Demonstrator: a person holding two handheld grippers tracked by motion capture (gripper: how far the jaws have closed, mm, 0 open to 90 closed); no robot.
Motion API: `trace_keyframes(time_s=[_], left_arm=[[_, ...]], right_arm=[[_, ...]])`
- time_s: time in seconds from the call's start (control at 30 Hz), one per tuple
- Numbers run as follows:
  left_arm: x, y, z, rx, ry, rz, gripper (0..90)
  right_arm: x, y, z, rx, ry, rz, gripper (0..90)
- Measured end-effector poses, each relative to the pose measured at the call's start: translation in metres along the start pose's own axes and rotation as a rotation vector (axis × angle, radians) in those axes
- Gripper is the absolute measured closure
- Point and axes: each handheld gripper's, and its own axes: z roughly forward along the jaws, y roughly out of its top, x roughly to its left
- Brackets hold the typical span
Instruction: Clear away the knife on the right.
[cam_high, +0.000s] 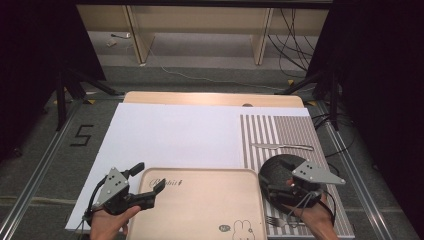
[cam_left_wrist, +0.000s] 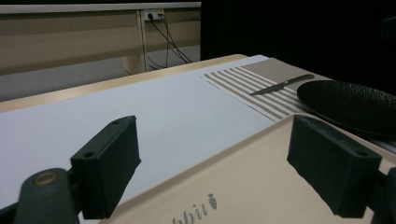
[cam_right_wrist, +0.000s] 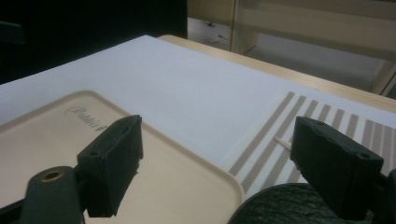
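Note:
A beige tray (cam_high: 200, 210) printed with a rabbit lies at the table's near edge. My left gripper (cam_high: 147, 180) is open at the tray's far left corner; in the left gripper view its gap (cam_left_wrist: 215, 172) spans the tray rim (cam_left_wrist: 261, 186), one jaw over the white sheet and the other over the tray. A black plate (cam_high: 280, 167) rests on the striped placemat (cam_high: 290, 132) to the right of the tray. My right gripper (cam_high: 270, 189) is open above the plate's near left side; between its fingertips (cam_right_wrist: 219, 168) I see the tray corner (cam_right_wrist: 196, 172) and the plate's edge (cam_right_wrist: 280, 205).
A knife (cam_high: 282, 146) lies across the placemat beyond the plate, and a fork (cam_high: 280, 221) lies near the front edge by my right hand. A white sheet (cam_high: 175, 135) covers the table's left and middle. Beyond the table are floor cables and shelf legs.

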Motion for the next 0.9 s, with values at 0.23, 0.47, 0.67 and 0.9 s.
trace_keyframes(time_s=[0.23, 0.47, 0.67, 0.9], left_arm=[[0.0, 0.0, 0.001, 0.002, 0.003, 0.008, 16.1], [0.0, -0.001, 0.001, 0.006, 0.003, 0.01, 16.1], [0.0, -0.001, 0.001, 0.006, 0.004, 0.013, 16.1], [-0.001, 0.0, 0.001, 0.001, -0.003, 0.01, 16.1]], right_arm=[[-0.031, 0.007, 0.001, 0.057, -0.022, 0.033, 19.6], [-0.059, 0.012, 0.009, 0.155, -0.048, 0.033, 20.5], [-0.082, 0.018, 0.029, 0.286, -0.032, -0.004, 21.8], [-0.111, 0.027, 0.058, 0.441, -0.034, -0.036, 23.1]])
